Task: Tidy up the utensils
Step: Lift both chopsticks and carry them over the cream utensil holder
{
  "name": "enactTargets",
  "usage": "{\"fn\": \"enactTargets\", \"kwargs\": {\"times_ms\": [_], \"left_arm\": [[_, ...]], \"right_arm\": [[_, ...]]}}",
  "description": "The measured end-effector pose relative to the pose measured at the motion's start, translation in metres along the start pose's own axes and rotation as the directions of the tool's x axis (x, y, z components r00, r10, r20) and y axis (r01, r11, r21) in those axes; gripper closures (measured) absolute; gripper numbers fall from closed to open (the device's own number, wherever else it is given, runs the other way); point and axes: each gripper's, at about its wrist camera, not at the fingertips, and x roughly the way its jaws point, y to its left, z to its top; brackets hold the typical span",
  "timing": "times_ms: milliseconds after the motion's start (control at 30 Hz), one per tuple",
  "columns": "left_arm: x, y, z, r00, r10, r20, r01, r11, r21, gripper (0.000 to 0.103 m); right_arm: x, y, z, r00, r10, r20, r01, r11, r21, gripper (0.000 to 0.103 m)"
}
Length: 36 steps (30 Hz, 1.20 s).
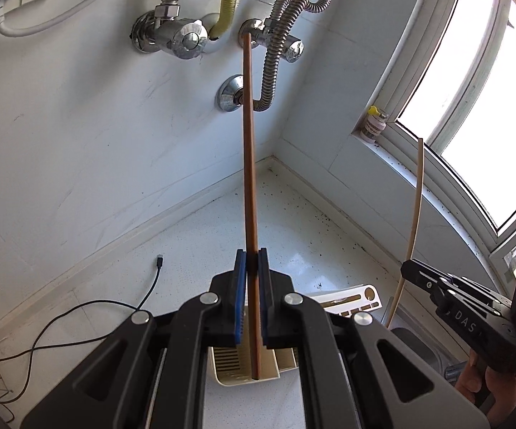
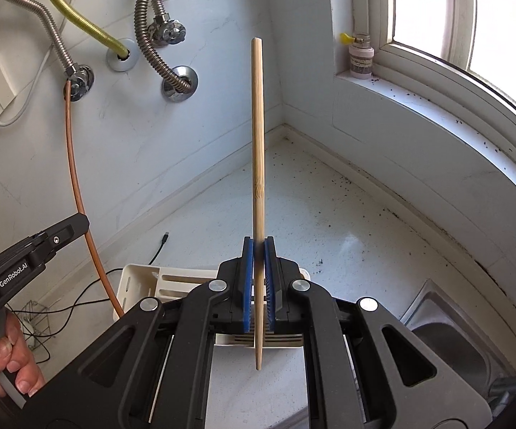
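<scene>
Fingers (image 1: 266, 268) of the left gripper (image 1: 252, 268) clamp a brown chopstick (image 1: 249, 150) running toward 12 o'clock above the caddy (image 1: 247, 368), while the right gripper (image 2: 259, 250) likewise pinches a pale chopstick (image 2: 258, 136), its tip poking out at 6 o'clock over that caddy (image 2: 139, 279).

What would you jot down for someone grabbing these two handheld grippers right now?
Left gripper: shut on the reddish-brown chopstick, its lower tip over the cream utensil holder.
Right gripper: shut on the pale bamboo chopstick, tip hanging in front of the holder, not in it.
Done: both chopsticks picked up.
Left: lower each into a holder compartment, then release.
</scene>
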Motion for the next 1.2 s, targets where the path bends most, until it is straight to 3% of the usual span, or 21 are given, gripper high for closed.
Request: {"fn": "enactTargets", "kwargs": {"times_ms": [300,600,1000,1200], "left_arm": [[0.024,0.008,-0.003,1.000,0.001,-0.018,-0.001,1.000,0.000,0.097],[0.044,0.010,-0.017,1.000,0.011,-0.018,-0.011,1.000,0.012,0.097],[0.047,0.011,-0.029,0.999,0.029,-0.026,-0.028,0.999,0.033,0.097],[0.037,0.009,-0.029,1.000,0.025,0.008,-0.026,0.999,0.027,0.097]], "right_arm": [[0.023,-0.014,-0.011,1.000,-0.028,0.014,0.027,0.999,0.021,0.097],[0.031,-0.017,-0.024,0.992,-0.054,0.114,0.056,0.998,-0.014,0.097],[0.031,-0.037,-0.046,0.976,0.002,0.220,-0.015,0.998,0.056,0.097],[0.022,-0.035,-0.045,0.967,0.049,0.249,-0.067,0.996,0.062,0.097]]}}
